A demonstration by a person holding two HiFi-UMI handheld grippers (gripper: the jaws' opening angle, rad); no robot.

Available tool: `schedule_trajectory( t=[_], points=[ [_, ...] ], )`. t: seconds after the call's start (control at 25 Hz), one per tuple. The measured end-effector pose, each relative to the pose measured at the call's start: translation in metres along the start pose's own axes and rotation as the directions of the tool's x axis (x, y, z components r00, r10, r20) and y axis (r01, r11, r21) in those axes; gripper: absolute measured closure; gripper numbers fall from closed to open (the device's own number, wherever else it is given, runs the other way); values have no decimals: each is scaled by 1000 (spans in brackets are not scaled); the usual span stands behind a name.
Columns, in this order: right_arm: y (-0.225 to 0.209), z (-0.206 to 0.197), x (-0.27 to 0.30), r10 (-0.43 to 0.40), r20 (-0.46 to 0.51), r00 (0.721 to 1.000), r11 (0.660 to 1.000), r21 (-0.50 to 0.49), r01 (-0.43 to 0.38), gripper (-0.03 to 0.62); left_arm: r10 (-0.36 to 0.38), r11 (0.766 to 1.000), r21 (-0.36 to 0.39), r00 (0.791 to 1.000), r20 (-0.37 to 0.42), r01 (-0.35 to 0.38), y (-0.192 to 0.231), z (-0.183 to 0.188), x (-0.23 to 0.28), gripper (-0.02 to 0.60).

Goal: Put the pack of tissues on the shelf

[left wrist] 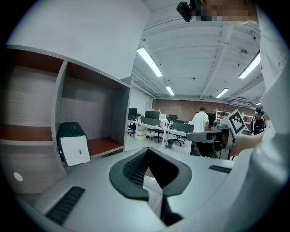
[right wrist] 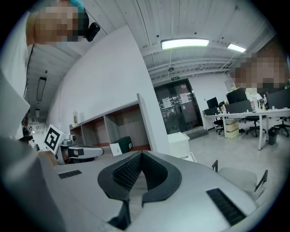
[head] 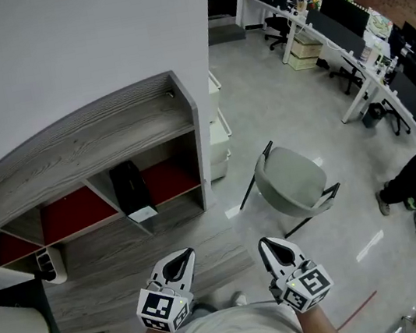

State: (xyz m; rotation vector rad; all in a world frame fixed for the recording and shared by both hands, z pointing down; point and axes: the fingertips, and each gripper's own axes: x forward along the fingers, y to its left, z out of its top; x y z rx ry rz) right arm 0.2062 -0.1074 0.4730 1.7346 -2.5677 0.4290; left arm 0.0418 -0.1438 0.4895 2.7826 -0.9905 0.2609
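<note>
The pack of tissues (head: 133, 190), dark with a white end face, stands in a lower compartment of the grey wooden shelf (head: 107, 131), on its red floor. It also shows in the left gripper view as a dark pack (left wrist: 72, 144) and in the right gripper view, smaller, as the pack (right wrist: 120, 146). My left gripper (head: 179, 259) and right gripper (head: 272, 246) hover side by side close to my body, well short of the shelf. Both are shut, with nothing between the tips of the left gripper (left wrist: 147, 150) or the right gripper (right wrist: 140, 153).
A grey chair (head: 293, 179) stands on the floor to the right of the shelf. A white drawer unit (head: 218, 140) sits against the shelf's right end. Desks with monitors (head: 343, 28) line the far right, and a person (head: 415, 178) sits near them.
</note>
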Motion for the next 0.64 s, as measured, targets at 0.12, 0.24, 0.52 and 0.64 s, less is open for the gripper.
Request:
schedule_trajectory(
  t=[0.12, 0.24, 0.52, 0.64],
  points=[
    [2, 0, 4, 1, -3, 1000, 1000, 5, -1, 568, 3, 1000, -2, 1000, -2, -3, 3, -1, -3, 566],
    [5, 1, 6, 2, -1, 1000, 1000, 9, -2, 568, 8, 1000, -3, 1000, -3, -8, 5, -1, -6, 566],
    [16, -3, 14, 14, -10, 1000, 1000, 13, -13, 568, 27, 1000, -9, 1000, -8, -27, 16, -5, -16, 566],
    [20, -4, 15, 12, -12, 1000, 1000, 17, -12, 568, 35, 999, -13, 999, -14, -35, 20, -7, -20, 566]
  ],
)
